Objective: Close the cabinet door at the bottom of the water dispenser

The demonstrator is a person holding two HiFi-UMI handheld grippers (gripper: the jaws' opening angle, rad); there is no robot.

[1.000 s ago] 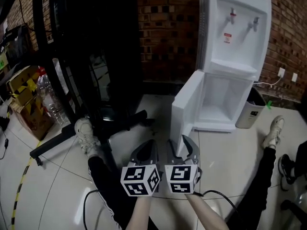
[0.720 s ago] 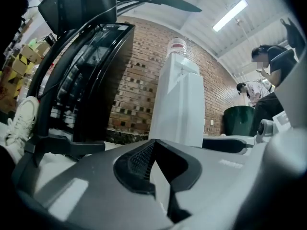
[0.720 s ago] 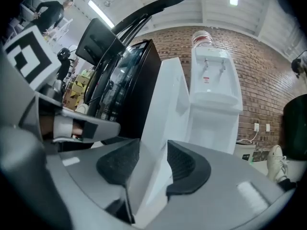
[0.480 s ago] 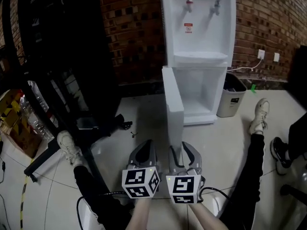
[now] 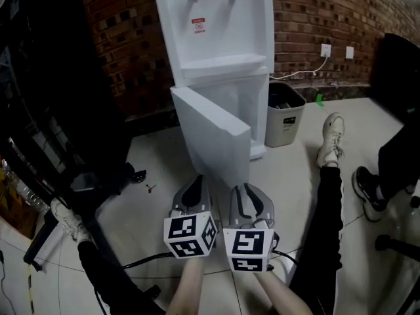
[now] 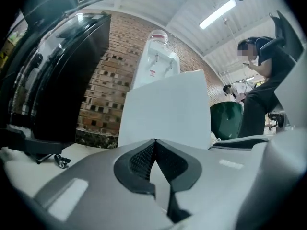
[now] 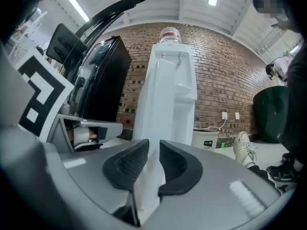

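Note:
The white water dispenser [image 5: 220,38] stands against the brick wall. Its bottom cabinet door [image 5: 210,133] hangs open, swung out toward me. Both grippers are held side by side, level, just in front of the door's lower edge. My left gripper [image 5: 192,192] is shut with nothing in it; in the left gripper view its tips [image 6: 154,141] meet in front of the door panel [image 6: 165,107]. My right gripper [image 5: 249,195] is closing, with a narrow gap still between its jaws [image 7: 153,150]. The door's white edge [image 7: 148,176] shows through that gap; I cannot tell whether it is touched.
A grey waste bin [image 5: 283,113] stands right of the dispenser, below a wall socket [image 5: 326,49]. A person's leg with a white shoe [image 5: 332,136] lies at the right. A black rack [image 5: 46,110] and its feet fill the left. Cables trail on the tiled floor [image 5: 157,169].
Both grippers have swung round toward the dispenser, so the open door now faces them from close by. The right gripper's jaws have narrowed from wide open to a small gap.

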